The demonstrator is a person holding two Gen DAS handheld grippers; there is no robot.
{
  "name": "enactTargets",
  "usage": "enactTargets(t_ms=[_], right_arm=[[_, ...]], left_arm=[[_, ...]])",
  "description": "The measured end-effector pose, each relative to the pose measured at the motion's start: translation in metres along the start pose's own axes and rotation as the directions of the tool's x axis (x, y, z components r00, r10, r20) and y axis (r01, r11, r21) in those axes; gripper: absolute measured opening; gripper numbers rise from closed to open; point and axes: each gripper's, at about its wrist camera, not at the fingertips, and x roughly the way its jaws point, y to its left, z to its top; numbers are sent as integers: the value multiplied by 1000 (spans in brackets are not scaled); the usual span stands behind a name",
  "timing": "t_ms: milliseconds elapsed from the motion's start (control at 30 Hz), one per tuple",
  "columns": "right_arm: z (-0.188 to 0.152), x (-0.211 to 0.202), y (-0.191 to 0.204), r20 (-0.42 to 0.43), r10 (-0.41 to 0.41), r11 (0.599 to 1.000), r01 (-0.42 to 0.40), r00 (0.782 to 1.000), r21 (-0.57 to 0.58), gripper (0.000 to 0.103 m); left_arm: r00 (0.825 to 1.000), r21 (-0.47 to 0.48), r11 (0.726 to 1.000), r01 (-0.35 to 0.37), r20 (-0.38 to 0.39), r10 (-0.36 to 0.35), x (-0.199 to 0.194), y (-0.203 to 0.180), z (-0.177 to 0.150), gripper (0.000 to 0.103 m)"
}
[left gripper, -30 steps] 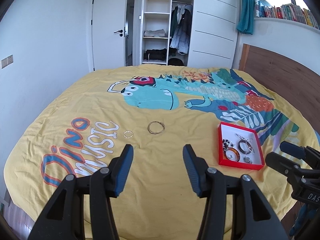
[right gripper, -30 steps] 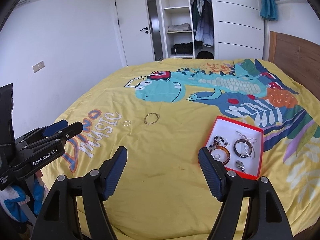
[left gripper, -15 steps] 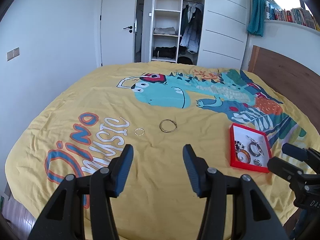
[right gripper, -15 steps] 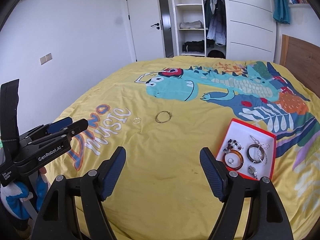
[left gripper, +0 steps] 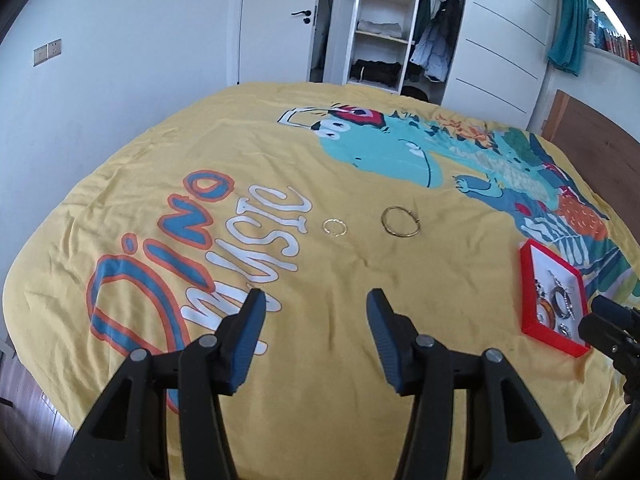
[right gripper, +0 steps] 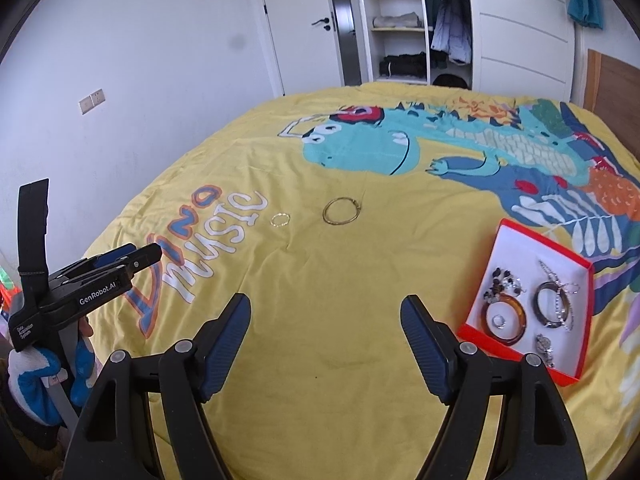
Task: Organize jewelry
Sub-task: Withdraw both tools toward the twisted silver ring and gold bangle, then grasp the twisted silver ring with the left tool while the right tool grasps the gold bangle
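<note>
A gold bangle (left gripper: 400,221) (right gripper: 341,211) and a smaller thin gold ring (left gripper: 335,227) (right gripper: 279,220) lie on the yellow dinosaur bedspread (left gripper: 320,152), mid-bed. A red box (left gripper: 527,292) (right gripper: 504,232) with a white lining sits to the right and holds several bracelets, rings and beads. My left gripper (left gripper: 316,320) is open and empty, above the bed short of the ring. My right gripper (right gripper: 326,328) is open and empty, left of the box. Each gripper shows at the edge of the other's view.
The bed's front edge drops to a wood floor (left gripper: 24,412) at the left. A wooden headboard (left gripper: 592,148) stands at the right. A white wall, a door and an open wardrobe (left gripper: 384,28) lie beyond the bed.
Both views have swung left across the bed. The ring and bangle sit more central and closer in the left view, and the box has shifted right. Both grippers stay open.
</note>
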Motion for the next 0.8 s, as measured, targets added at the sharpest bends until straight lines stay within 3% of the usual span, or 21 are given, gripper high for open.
enactTargets(t_ms=[333,600,800], right_arm=[[26,107,-20,-88,32,999,-32,996,-4,77],[60,195,-43,-88,57,998,-55,994,17,77],[77,249,-57,-86,65,998,-63,994,29,76]], left_arm=[[997,-47,998,38,-71,-41,101,17,34,57],[991,45,995,94,-99,-89,185,-13,63,57],[989,104,991,81,-131,-68,237,-30,62,57]])
